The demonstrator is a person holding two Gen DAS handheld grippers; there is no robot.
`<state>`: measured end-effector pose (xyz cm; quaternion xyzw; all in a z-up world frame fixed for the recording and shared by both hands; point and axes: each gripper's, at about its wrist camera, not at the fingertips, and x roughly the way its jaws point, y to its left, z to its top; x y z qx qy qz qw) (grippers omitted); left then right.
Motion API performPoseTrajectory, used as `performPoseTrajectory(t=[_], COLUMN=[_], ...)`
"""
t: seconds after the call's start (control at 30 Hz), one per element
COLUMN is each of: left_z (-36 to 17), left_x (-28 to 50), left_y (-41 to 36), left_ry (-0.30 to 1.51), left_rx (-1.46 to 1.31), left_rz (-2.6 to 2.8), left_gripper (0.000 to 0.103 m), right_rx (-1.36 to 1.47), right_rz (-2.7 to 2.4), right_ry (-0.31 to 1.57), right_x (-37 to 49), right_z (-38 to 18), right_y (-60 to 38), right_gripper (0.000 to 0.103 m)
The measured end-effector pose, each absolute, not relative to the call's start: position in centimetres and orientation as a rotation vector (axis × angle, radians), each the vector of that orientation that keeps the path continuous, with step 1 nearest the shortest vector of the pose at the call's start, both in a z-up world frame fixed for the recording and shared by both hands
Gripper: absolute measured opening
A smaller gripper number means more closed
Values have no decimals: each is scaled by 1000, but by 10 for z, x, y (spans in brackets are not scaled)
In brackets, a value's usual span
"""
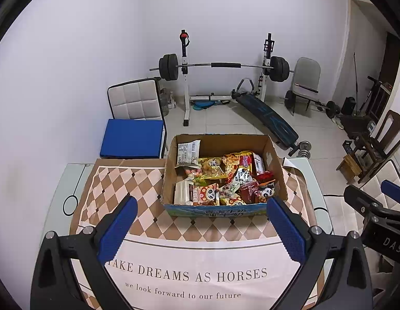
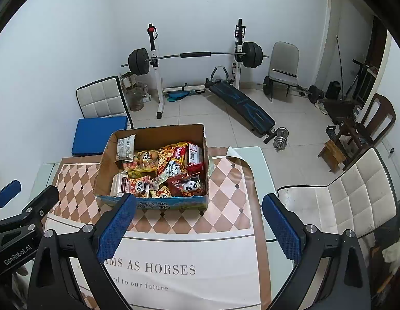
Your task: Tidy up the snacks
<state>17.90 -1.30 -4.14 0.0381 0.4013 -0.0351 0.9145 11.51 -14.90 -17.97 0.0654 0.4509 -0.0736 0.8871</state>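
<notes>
An open cardboard box full of several snack packets stands on the checkered tablecloth at the far side of the table. It also shows in the right wrist view with its snack packets. My left gripper is open and empty, held above the cloth in front of the box. My right gripper is open and empty, in front of the box and to its right. Each gripper shows at the edge of the other's view.
A white padded chair stands right of the table. A blue cushion on a chair sits behind the table at left. A barbell rack, a sit-up bench, dumbbells and wooden chairs fill the floor beyond.
</notes>
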Motion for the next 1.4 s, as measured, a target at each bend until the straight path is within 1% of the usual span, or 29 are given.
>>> performPoseTrajectory(t=[1.4], left_z=[-31], left_x=[182], left_y=[-17], left_ry=[818], left_rx=[72], left_rz=[-71], left_gripper=[102], right_rx=[138], right_rz=[-161], right_ry=[926], right_x=[104], right_z=[-173], right_y=[-154], right_gripper=[100])
